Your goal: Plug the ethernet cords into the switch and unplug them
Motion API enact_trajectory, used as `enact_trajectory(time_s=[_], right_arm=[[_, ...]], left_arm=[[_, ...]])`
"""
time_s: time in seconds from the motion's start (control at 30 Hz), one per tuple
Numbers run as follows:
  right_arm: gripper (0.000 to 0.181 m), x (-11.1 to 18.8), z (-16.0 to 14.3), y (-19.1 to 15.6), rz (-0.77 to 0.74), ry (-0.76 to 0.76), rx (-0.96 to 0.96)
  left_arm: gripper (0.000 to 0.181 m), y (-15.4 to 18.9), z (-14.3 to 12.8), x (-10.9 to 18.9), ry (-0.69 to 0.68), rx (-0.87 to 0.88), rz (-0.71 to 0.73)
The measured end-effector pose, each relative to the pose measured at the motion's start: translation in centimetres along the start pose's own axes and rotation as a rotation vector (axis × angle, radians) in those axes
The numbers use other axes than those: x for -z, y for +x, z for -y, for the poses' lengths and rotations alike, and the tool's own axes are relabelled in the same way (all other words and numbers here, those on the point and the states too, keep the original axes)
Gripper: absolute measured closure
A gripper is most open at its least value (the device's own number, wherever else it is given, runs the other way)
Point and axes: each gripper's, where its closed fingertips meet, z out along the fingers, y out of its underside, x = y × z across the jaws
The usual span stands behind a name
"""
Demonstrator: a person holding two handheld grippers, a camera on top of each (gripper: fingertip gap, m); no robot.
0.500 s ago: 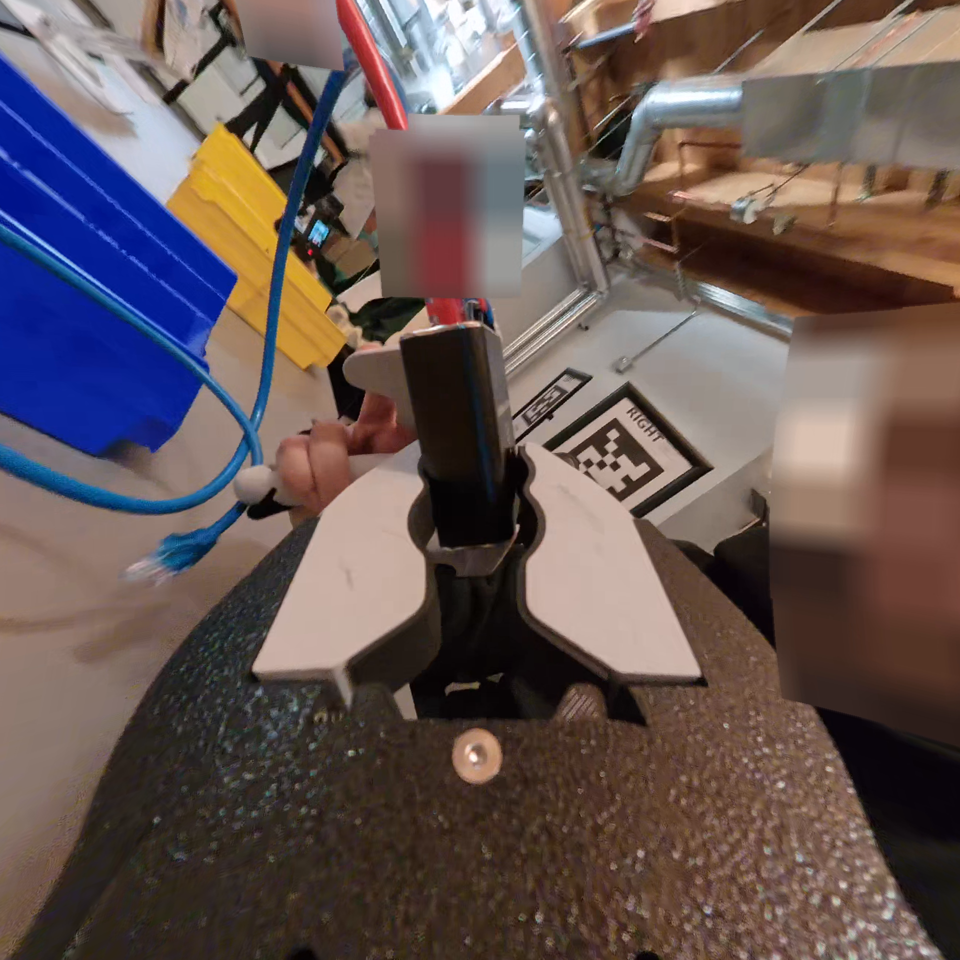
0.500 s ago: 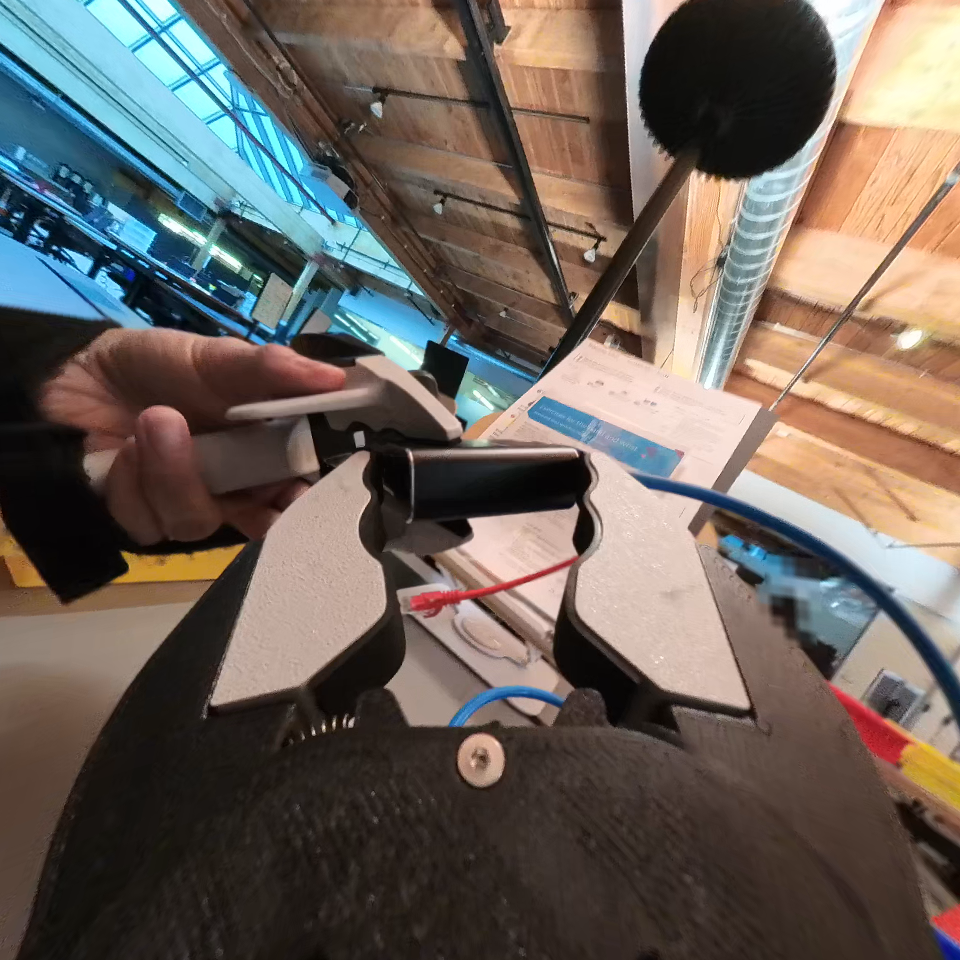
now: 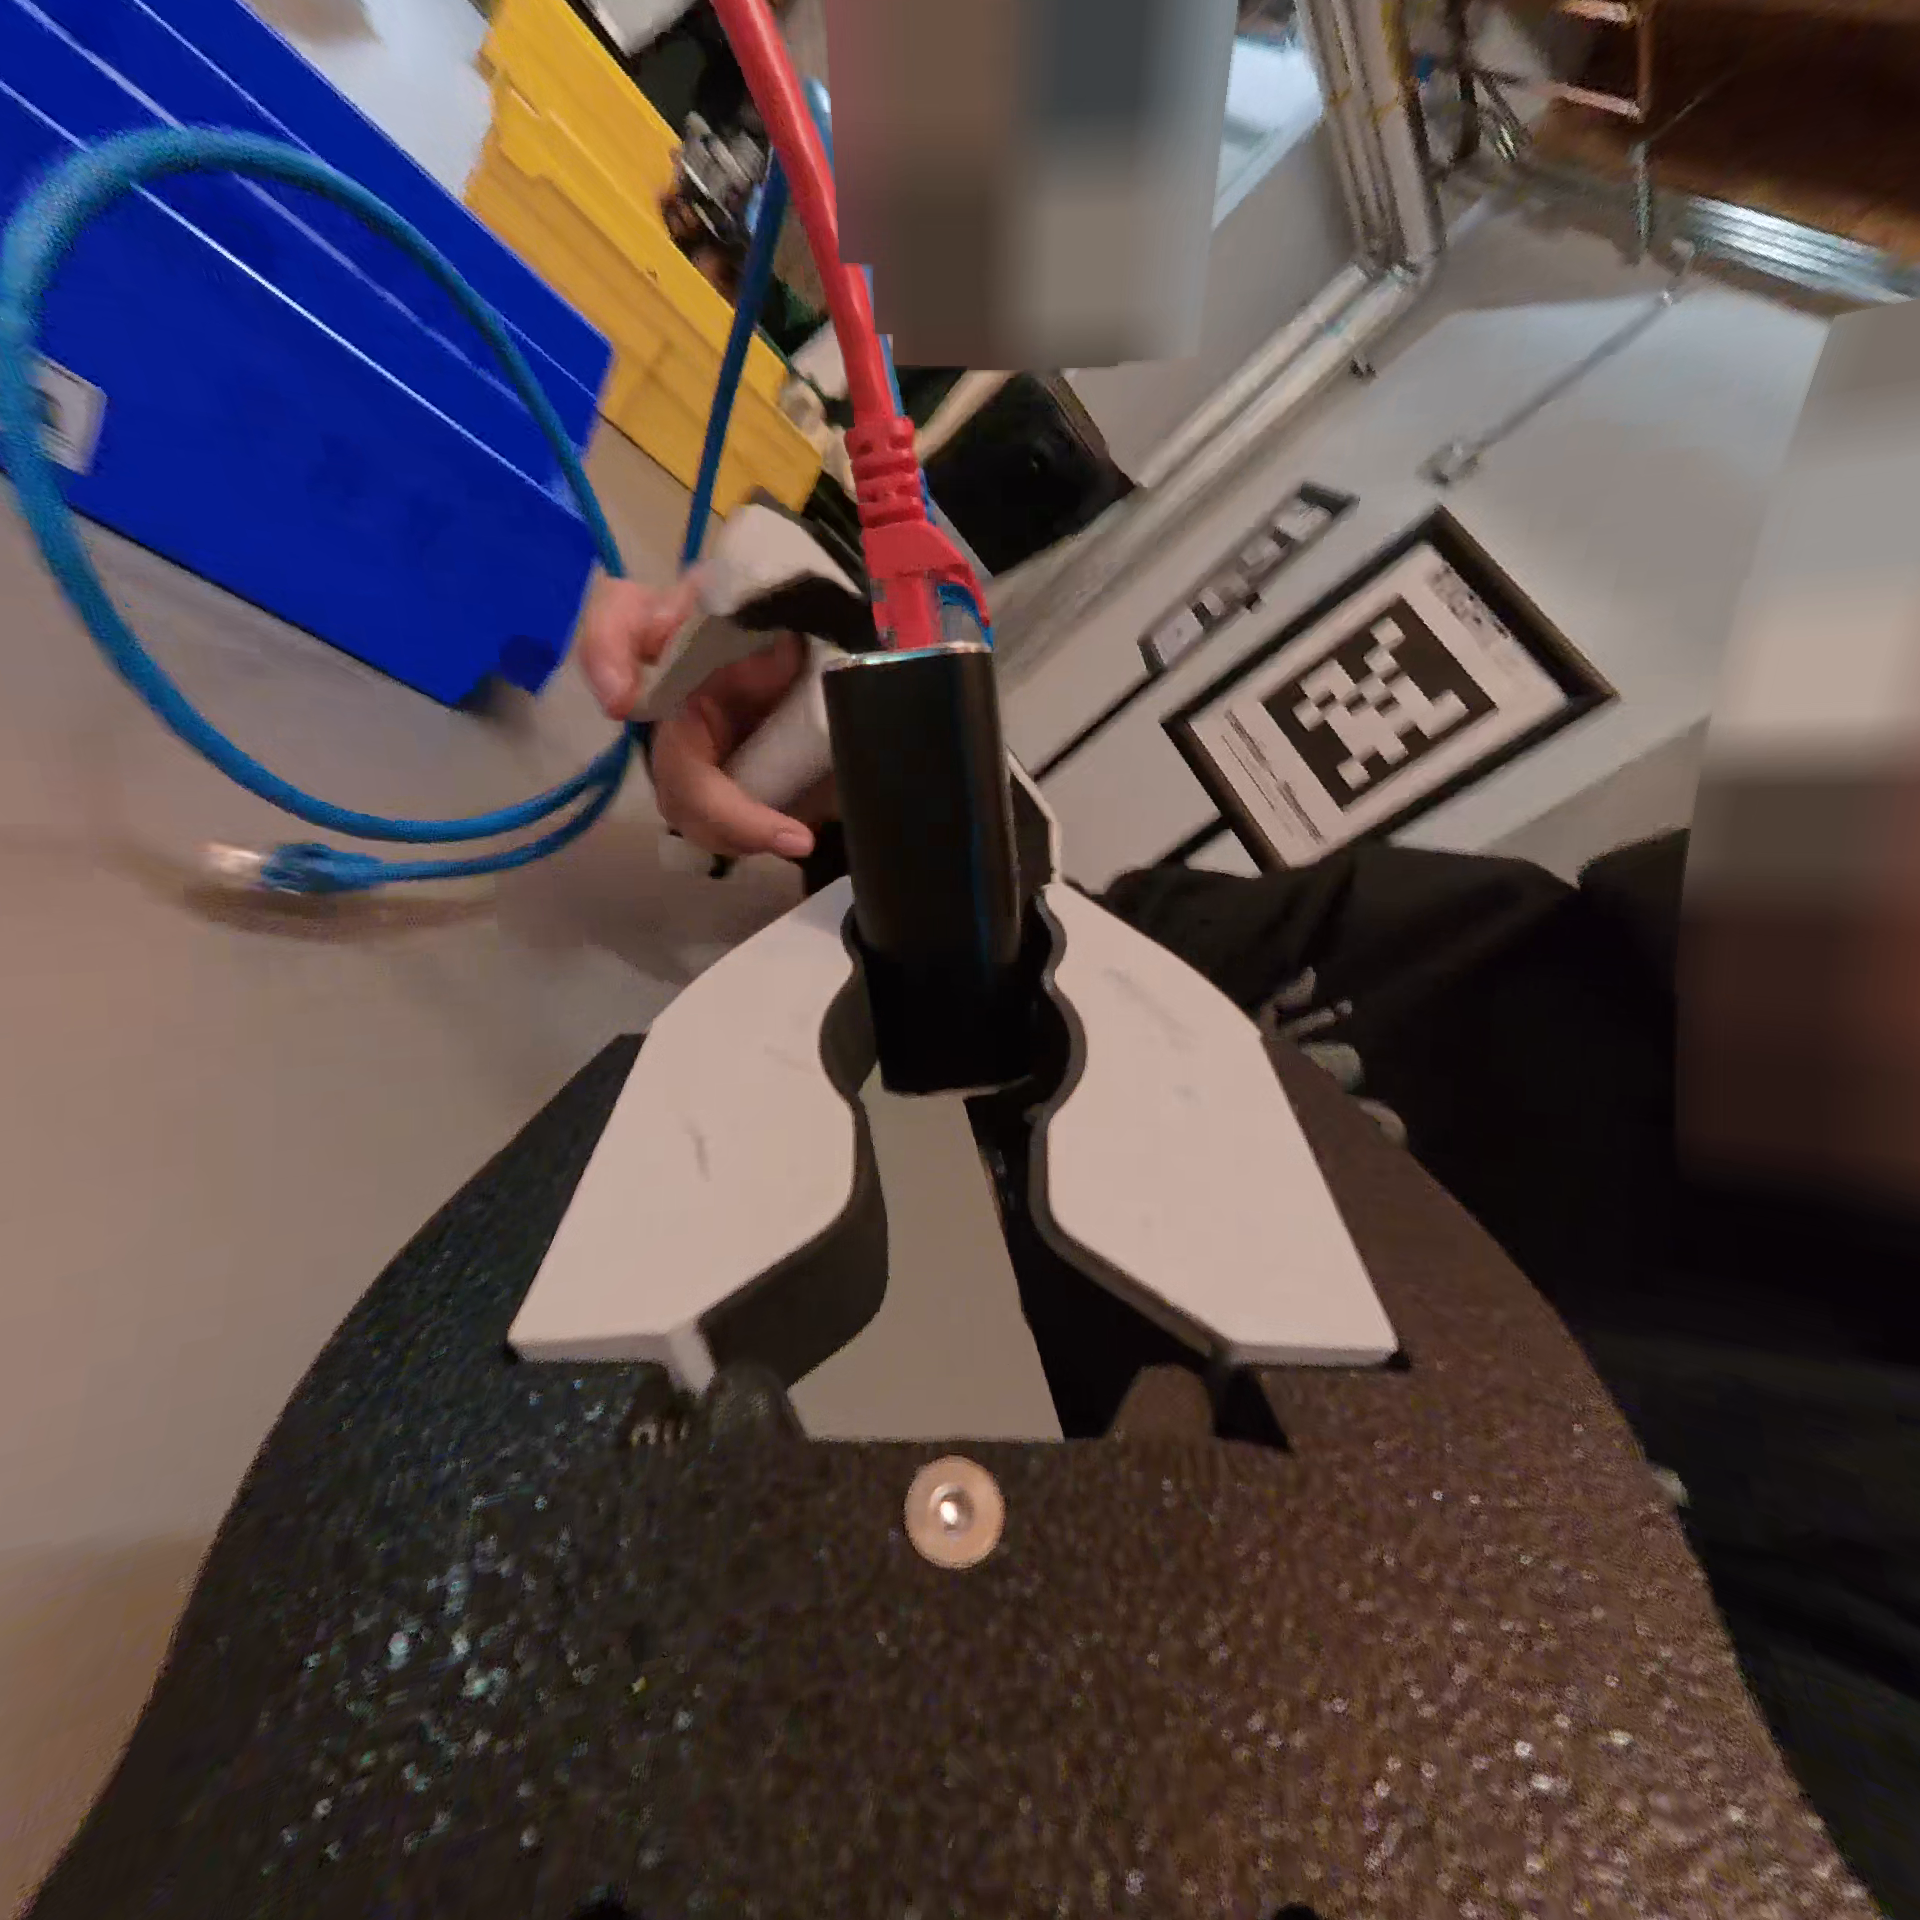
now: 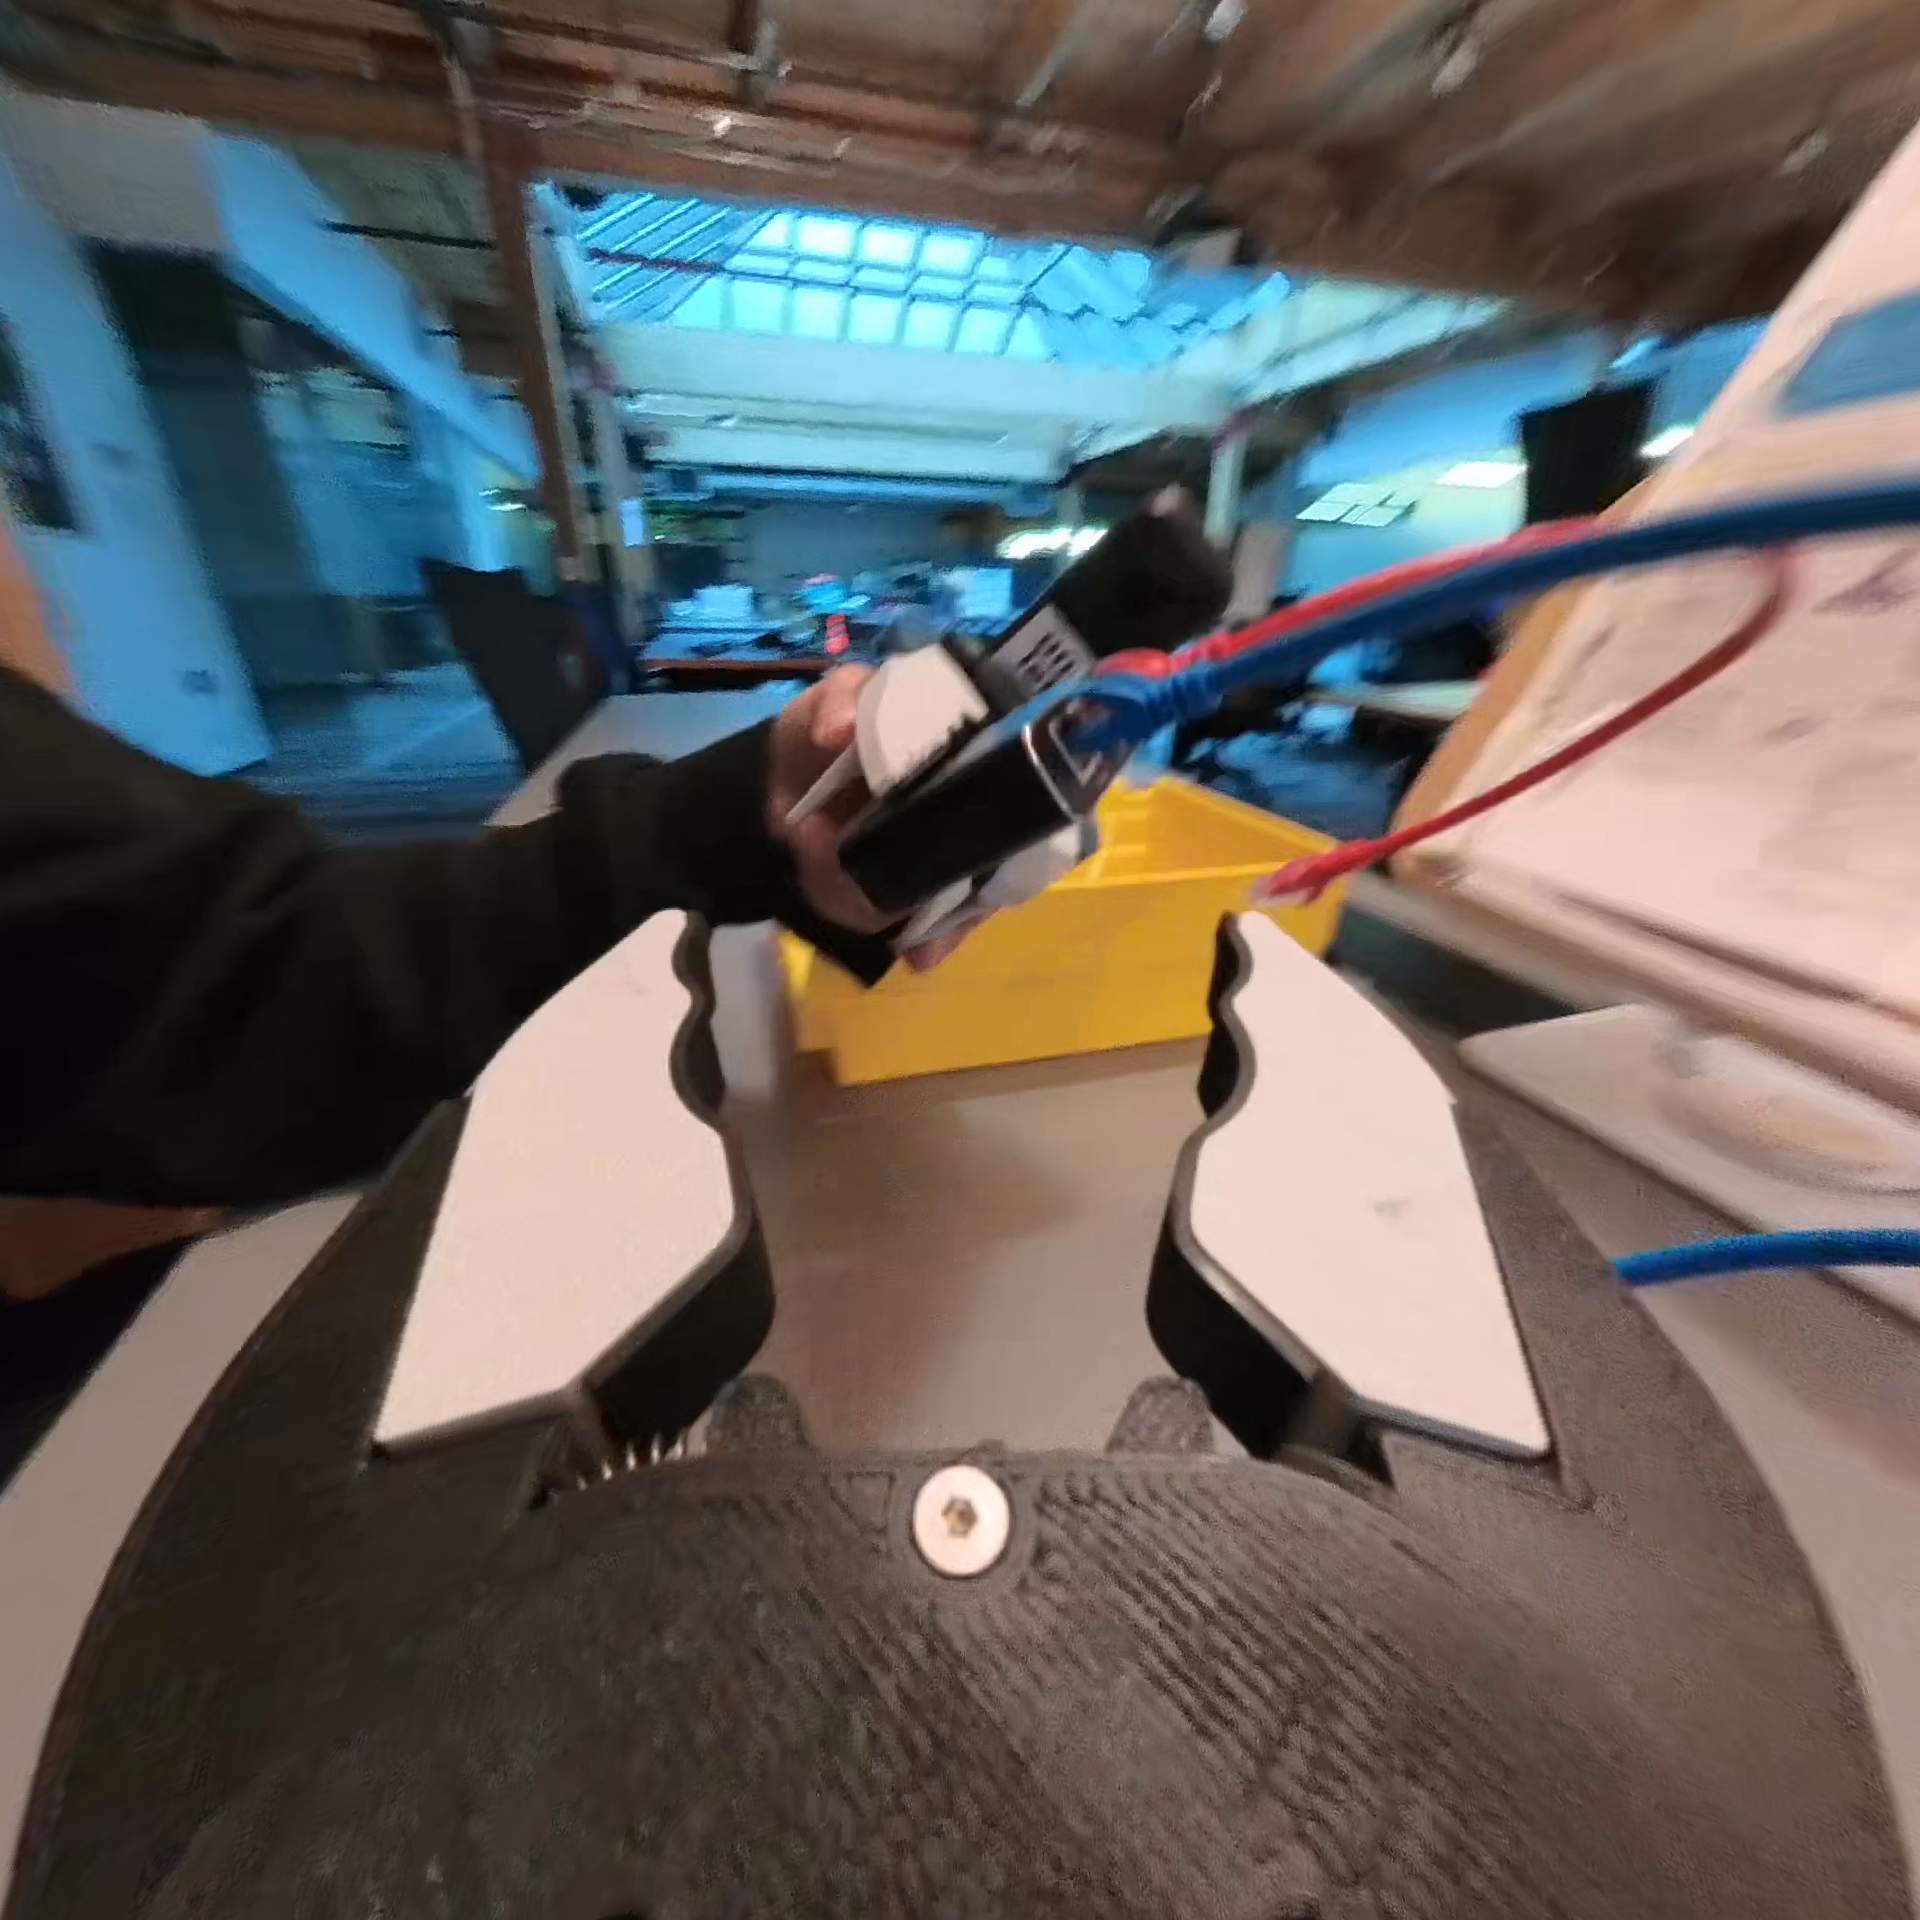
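Note:
My left gripper (image 3: 948,935) is shut on the black switch (image 3: 920,821) and holds it upright above the table. A red cord (image 3: 883,478) and a blue cord (image 3: 727,343) are plugged into its top end. The blue cord loops left, and its loose plug (image 3: 296,868) hangs low. My right gripper (image 4: 961,940) is open and empty, a short way back from the switch (image 4: 956,805). In the right wrist view both cords (image 4: 1351,613) run off to the right from the switch. The red cord's loose plug (image 4: 1304,883) hangs beside it.
Blue bins (image 3: 312,416) and yellow bins (image 3: 623,260) stand at the left of the table; a yellow bin (image 4: 1039,987) also lies beyond my right gripper. A framed checker marker (image 3: 1382,707) leans at the right. A paper-covered board (image 4: 1714,810) stands on the right.
My right gripper has let go of the switch and pulled back from it. My left gripper still holds the switch, and the blue cord has swung.

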Motion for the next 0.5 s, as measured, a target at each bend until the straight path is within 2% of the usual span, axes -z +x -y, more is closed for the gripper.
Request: enact_trajectory(time_s=[0.1,0.17,0.27,0.33,0.5], right_arm=[[0.086,-1.4,-2.4,-1.9,0.111,-0.113,-0.009],[0.080,-2.3,-3.1,-2.9,0.143,-0.114,0.058],[0.081,-3.0,-3.7,-4.1,0.173,-0.118,0.202],[0.079,-3.2,-4.1,-4.9,0.216,-0.124,0.200],[0.081,-2.6,-1.6,-7.6,0.373,0.022,0.119]], left_arm=[[0.155,1.0,-2.5,-0.3,-0.143,-0.012,-0.079],[0.155,1.3,-3.4,-0.9,-0.207,0.004,-0.102],[0.155,1.6,-4.6,-1.6,-0.284,0.044,-0.145],[0.155,2.0,-5.5,-2.2,-0.344,0.040,-0.171],[0.156,2.6,-7.1,-3.9,-0.451,0.041,-0.203]])
